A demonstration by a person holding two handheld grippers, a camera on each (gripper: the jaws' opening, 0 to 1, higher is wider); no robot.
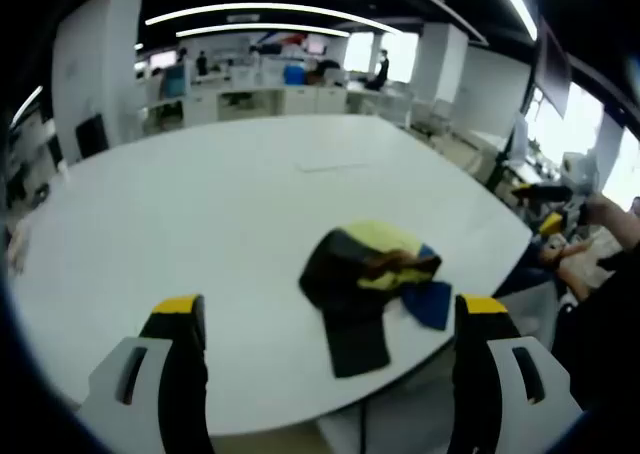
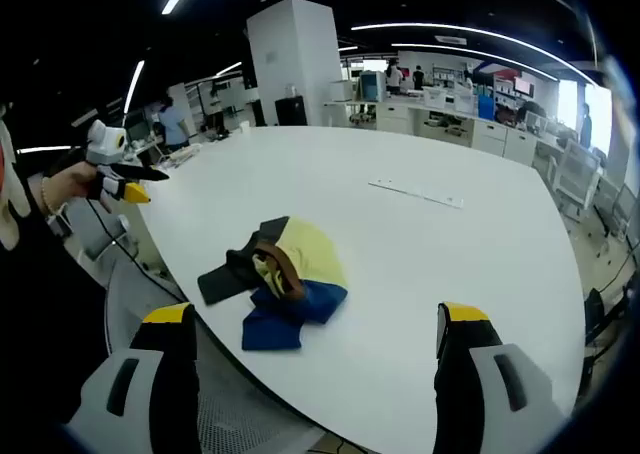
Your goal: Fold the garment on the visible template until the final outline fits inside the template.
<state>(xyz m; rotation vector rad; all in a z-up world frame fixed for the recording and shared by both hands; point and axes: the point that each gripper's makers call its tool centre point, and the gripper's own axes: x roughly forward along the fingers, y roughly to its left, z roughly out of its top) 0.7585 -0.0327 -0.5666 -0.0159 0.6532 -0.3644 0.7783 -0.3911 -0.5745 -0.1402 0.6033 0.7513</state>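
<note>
Two grippers hang off the table's near edge, and we see each with its jaws spread wide and nothing between them: the left gripper point(image 1: 330, 324) in the left gripper view, the right gripper point(image 2: 312, 334) in the right gripper view. Between the two lies the garment point(image 1: 370, 279), a crumpled heap of black, yellow and blue cloth with a black strip trailing toward the rim. It sits on the white table point(image 1: 200, 214) close to the curved near edge, and in the right gripper view its blue corner lies just beside that edge. Beyond the heap we see the tabletop stretch broad and bare, apart from a thin pale strip point(image 2: 415, 193) lying flat well away from the cloth. Past the far edge stand desks and a white pillar point(image 2: 297, 59).
</note>
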